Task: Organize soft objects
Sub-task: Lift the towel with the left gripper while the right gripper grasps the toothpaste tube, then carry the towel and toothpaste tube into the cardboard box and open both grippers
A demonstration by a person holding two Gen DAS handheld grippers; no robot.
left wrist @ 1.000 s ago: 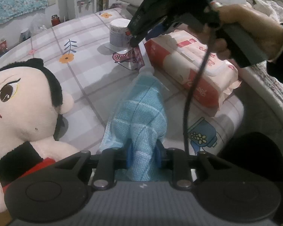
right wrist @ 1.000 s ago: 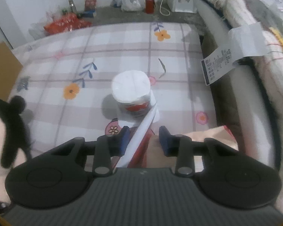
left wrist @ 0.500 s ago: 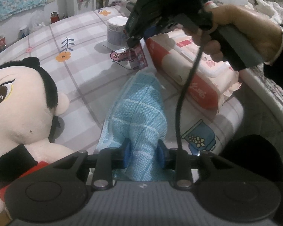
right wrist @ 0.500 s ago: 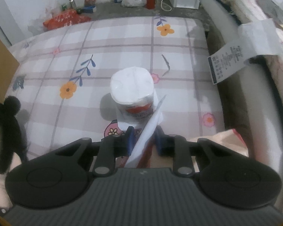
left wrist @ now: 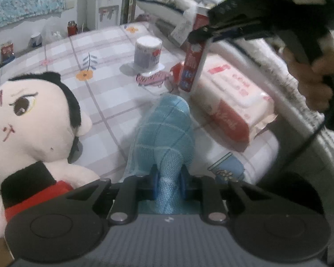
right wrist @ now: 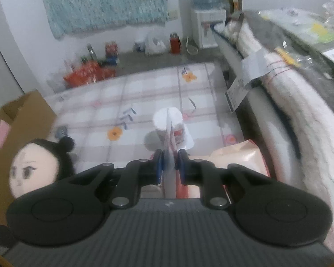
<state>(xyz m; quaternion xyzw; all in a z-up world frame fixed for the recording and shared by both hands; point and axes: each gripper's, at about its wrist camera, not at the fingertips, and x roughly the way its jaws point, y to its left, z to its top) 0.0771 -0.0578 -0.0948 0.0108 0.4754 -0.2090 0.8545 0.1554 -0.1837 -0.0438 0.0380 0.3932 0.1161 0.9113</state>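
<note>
The left tongs [left wrist: 168, 183] pinch the blue towel's [left wrist: 164, 131] near end (long axis running away); the right tongs [right wrist: 168, 164] have just clamped the hanging tissue packet [left wrist: 192, 66] beyond.

White wall [right wrist: 22, 22], grey floor [right wrist: 144, 60]

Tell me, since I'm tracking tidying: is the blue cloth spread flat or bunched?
Bunched: the blue cloth humps up off the bed, its near end pinched between the left gripper's fingers.

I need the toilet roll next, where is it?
In the left wrist view, the toilet roll stands upright on the checked bedspread, behind the blue towel.
</note>
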